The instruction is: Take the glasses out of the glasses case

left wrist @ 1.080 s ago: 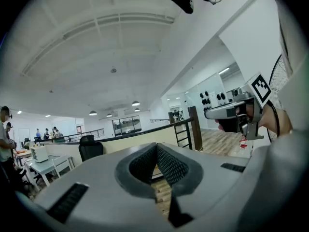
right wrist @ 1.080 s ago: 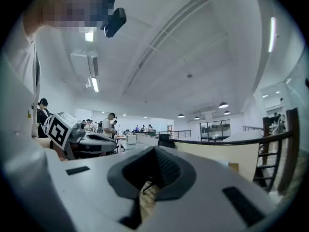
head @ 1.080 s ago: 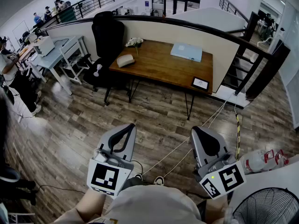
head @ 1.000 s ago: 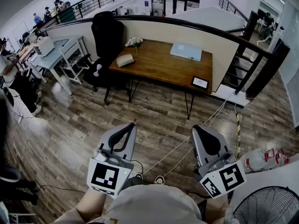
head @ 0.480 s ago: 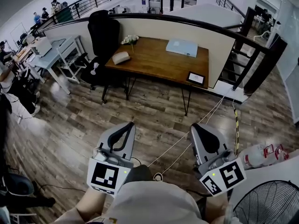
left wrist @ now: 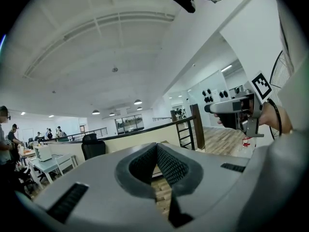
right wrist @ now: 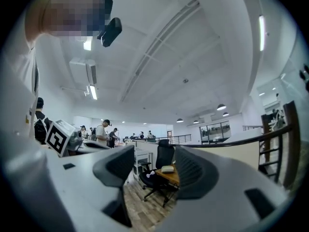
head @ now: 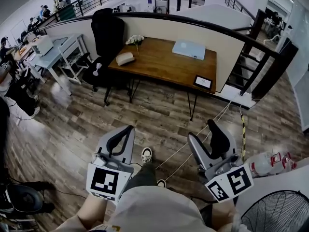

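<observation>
A beige oval case (head: pixel 125 58), seemingly the glasses case, lies closed at the left end of a wooden desk (head: pixel 164 66) far ahead of me. In the right gripper view the case (right wrist: pixel 168 168) is small, between the jaws' line of sight. No glasses show. My left gripper (head: pixel 119 138) is held low at waist height, its jaws shut and empty (left wrist: pixel 157 148). My right gripper (head: pixel 205 133) is beside it with its jaws opening wide, nothing between them (right wrist: pixel 154 162). Both are well short of the desk.
A black office chair (head: pixel 110 33) stands at the desk's left. On the desk are a pale blue flat box (head: pixel 191 49), a small tablet (head: pixel 203 82) and white flowers (head: pixel 135 40). Cables (head: pixel 212 124) cross the wood floor. A fan (head: pixel 275 211) stands at lower right.
The right gripper's jaws, shut before, now stand wide apart. A shoe has stepped forward between the grippers, and the view has shifted slightly toward the desk.
</observation>
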The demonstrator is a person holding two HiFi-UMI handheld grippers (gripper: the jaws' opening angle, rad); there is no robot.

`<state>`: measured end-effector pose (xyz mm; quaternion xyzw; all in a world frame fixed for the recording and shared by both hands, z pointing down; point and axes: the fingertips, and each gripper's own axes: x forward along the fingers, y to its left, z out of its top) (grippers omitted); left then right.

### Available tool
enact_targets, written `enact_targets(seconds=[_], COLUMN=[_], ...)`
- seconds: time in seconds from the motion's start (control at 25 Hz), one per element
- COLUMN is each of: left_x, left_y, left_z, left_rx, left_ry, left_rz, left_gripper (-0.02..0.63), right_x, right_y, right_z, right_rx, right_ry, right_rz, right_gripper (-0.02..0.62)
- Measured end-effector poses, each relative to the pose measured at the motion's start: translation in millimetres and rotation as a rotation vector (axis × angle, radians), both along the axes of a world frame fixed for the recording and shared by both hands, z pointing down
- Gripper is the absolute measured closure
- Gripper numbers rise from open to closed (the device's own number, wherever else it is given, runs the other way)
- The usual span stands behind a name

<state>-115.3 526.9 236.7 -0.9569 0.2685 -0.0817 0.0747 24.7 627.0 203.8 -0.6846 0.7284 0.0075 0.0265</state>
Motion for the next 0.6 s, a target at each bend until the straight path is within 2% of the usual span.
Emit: enact_targets(seconds=[0.24,0.6], left_x=[12,35], left_y=[-29,-113], left_z=[-2,-7], left_rx=[0.008,0.018], left_ry=[0.010,0.033], left_rz=[-0.002,-0.020], left_gripper=[0.603,0.603], right_x=[10,30], right_y=[-36,-128], right_z=[0,16], right_rx=[-0.019,-0.066], right_ry=[0.020,0.015], right_rz=[-0.014,-0.047], right_gripper=[0.322,0.322])
